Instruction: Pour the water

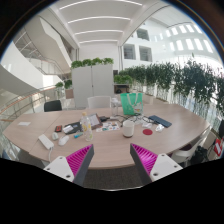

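My gripper [111, 160] is open and empty, its two magenta pads [80, 160] spread wide above the near edge of a large round wooden table [110, 148]. Well beyond the fingers, near the table's middle, stand a white cup-like vessel [128, 128] and a pale bottle-like item [87, 128]. Both are far from the fingers. I cannot tell whether either holds water.
A teal bag [131, 102] stands at the table's far side. A dark flat item [160, 121], small pink things [147, 131] and white papers [47, 141] lie around. Chairs [52, 105] ring the table. White cabinets [94, 85] and plants [170, 80] stand behind.
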The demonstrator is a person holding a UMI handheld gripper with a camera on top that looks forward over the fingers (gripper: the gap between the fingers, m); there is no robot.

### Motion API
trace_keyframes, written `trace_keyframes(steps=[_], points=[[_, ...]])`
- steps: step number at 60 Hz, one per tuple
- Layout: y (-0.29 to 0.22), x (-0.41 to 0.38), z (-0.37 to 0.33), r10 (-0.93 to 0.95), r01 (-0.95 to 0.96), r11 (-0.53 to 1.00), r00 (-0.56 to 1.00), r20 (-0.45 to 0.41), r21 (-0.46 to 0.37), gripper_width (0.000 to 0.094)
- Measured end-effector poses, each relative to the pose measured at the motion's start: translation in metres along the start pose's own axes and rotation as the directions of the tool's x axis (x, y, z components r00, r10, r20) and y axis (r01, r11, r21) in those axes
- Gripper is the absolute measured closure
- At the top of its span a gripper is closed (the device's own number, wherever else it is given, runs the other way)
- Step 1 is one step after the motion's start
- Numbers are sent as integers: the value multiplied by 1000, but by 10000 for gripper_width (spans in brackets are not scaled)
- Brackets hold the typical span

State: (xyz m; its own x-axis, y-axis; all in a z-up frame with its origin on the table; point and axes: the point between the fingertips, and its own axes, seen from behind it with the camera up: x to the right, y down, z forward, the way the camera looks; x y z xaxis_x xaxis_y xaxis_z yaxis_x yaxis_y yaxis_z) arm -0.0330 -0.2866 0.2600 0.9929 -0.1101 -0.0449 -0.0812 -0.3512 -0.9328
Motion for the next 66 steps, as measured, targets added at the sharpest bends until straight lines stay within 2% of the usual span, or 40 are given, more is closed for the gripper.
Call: trace_keyframes(steps=[18, 27, 38, 49, 60, 66], points=[[2, -9, -14, -41, 42, 999, 999, -33, 11, 124], [8, -32, 5, -58, 56, 997, 998, 33, 61, 128], [34, -82, 101, -88, 78, 993, 989, 116, 86, 119], [30, -151, 240, -148, 122, 983, 969, 198, 137, 121], [19, -182, 349, -202, 167, 973, 950, 237, 162, 118], [21, -187, 394, -200, 166, 973, 953, 227, 161, 120]])
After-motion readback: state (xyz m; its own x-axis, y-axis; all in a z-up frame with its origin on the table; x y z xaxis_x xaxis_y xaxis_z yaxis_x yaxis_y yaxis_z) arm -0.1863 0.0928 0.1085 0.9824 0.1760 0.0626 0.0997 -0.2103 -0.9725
